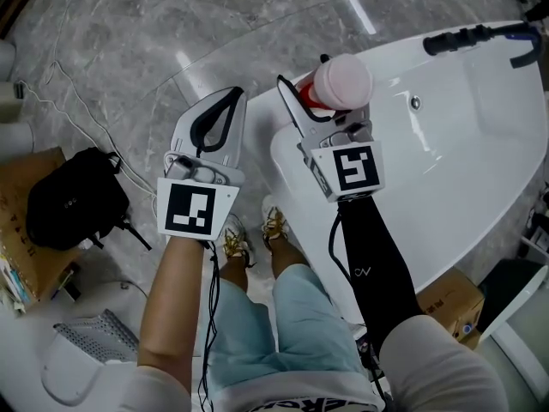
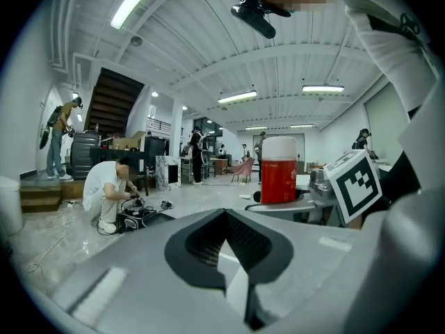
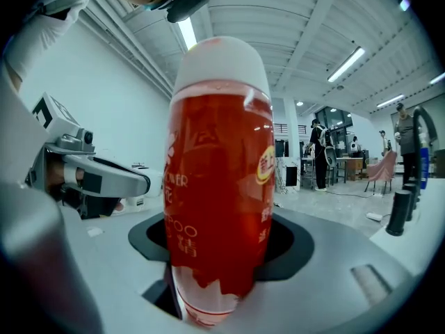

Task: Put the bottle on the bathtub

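A red bottle point(image 1: 341, 82) with a white cap stands upright between the jaws of my right gripper point(image 1: 319, 101), which is shut on its body. It hangs over the near rim of the white bathtub point(image 1: 446, 161), not resting on it. In the right gripper view the bottle point(image 3: 219, 186) fills the middle, clamped low down by the right gripper point(image 3: 221, 252). My left gripper point(image 1: 230, 97) is just left of the tub over the marble floor, its jaws together with nothing in them. In the left gripper view, the left gripper point(image 2: 226, 218) points past the bottle point(image 2: 279, 171), which shows off to its right.
A black shower handset point(image 1: 467, 37) lies on the tub's far rim. A black backpack point(image 1: 73, 200) and a cardboard box point(image 1: 21, 221) sit on the floor at left, with cables point(image 1: 77, 101) nearby. Another box point(image 1: 450, 303) is at lower right. A crouching person point(image 2: 104, 193) works far off.
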Demonstrator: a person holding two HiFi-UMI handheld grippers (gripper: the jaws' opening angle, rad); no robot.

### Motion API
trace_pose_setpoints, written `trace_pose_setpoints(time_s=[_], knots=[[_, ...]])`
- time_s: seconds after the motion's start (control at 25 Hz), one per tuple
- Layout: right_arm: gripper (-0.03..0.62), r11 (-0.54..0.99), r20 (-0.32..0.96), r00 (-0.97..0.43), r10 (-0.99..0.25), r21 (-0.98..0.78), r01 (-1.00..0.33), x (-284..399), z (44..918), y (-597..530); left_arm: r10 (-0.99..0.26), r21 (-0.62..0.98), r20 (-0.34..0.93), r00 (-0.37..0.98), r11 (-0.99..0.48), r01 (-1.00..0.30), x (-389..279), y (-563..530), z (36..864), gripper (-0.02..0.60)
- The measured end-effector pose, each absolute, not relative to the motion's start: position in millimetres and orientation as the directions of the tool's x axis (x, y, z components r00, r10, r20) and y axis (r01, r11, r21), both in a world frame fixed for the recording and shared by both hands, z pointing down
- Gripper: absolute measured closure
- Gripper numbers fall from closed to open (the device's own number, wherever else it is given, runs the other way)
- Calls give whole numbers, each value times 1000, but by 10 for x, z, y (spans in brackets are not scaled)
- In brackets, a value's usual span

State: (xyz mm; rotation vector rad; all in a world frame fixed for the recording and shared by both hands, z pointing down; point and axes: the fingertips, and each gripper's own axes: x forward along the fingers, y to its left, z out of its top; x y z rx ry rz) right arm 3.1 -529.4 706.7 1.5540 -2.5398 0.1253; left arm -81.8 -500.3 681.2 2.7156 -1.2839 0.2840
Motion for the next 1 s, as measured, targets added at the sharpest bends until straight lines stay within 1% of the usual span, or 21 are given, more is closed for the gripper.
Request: trace_pose_setpoints(time_s=[0.2, 0.28, 0.36, 0.6, 1.0], knots=[[258, 464, 191, -455, -870, 5, -886, 37, 7110, -5281, -754, 34, 223, 618, -627, -778, -836, -5006, 6830, 581], [205, 475, 202, -462, -864, 18, -880, 36, 7129, -5259, -757, 38, 216, 617, -625, -780, -839, -5009, 6819, 581], [179, 481, 209, -465, -861, 34, -876, 36, 7123, -5224, -759, 40, 210, 616, -623, -781, -844, -5016, 6792, 581], [169, 476, 228, -459, -858, 21, -879, 97, 7032, -5122, -769, 42, 196, 609, -613, -789, -880, -5031, 6575, 581], [163, 420, 272, -430, -861, -98, -902, 367, 6672, -4775, -777, -24, 204, 595, -612, -791, -846, -4940, 5936, 581]])
